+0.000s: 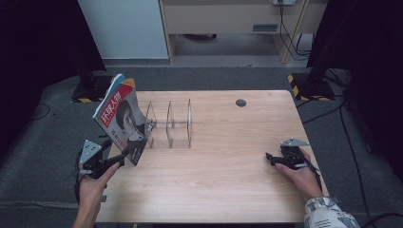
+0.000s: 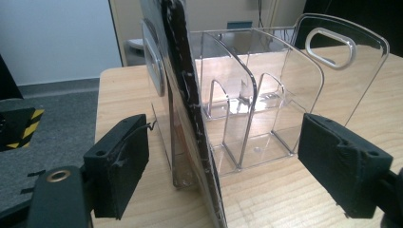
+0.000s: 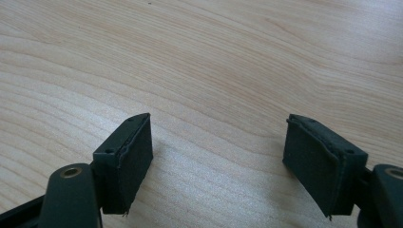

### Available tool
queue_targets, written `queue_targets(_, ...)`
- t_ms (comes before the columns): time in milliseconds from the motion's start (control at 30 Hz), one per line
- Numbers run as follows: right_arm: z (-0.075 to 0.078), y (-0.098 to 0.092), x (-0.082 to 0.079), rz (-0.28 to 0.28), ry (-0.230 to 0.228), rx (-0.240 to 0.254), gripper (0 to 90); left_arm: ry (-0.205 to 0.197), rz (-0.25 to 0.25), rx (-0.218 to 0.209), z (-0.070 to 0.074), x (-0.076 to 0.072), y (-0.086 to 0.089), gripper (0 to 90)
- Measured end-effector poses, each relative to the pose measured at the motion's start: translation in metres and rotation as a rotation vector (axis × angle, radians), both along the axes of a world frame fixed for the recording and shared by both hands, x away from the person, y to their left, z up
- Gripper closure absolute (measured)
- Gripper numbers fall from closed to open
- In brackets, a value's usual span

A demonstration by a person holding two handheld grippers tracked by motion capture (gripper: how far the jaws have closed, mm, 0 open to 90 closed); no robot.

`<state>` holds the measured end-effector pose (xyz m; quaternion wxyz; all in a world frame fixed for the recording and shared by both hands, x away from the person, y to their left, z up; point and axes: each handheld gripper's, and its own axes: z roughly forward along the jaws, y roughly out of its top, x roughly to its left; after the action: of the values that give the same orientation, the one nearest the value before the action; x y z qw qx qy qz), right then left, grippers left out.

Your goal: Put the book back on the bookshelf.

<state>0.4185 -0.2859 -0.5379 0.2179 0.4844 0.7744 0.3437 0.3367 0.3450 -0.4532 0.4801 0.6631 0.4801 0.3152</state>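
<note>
A magazine (image 1: 119,114) with a red-and-white cover and a portrait stands on edge at the left end of a clear acrylic file holder (image 1: 171,123), tilted to the left. In the left gripper view its dark edge (image 2: 190,118) runs between my jaws, with clear gaps to both pads. The holder's dividers (image 2: 266,95) rise just behind it. I cannot tell whether the magazine sits inside the first slot. My left gripper (image 1: 121,159) (image 2: 233,164) is open at the magazine's lower near corner. Near the table's right edge, my right gripper (image 1: 272,158) (image 3: 218,161) rests open on bare wood, holding nothing.
The wooden table (image 1: 223,180) has a round cable hole (image 1: 241,102) near its far edge. Grey floor lies beyond the left edge of the table (image 2: 52,123). Dark stands with yellow-black striped feet (image 1: 304,88) flank the far corners.
</note>
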Motion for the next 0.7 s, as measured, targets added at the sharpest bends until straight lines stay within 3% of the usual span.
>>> queue_targets(700,0.000,0.000,0.000,0.004,-0.002,-0.001,25.1,0.030,-0.033,0.053,-0.011,-0.013,0.003,16.7)
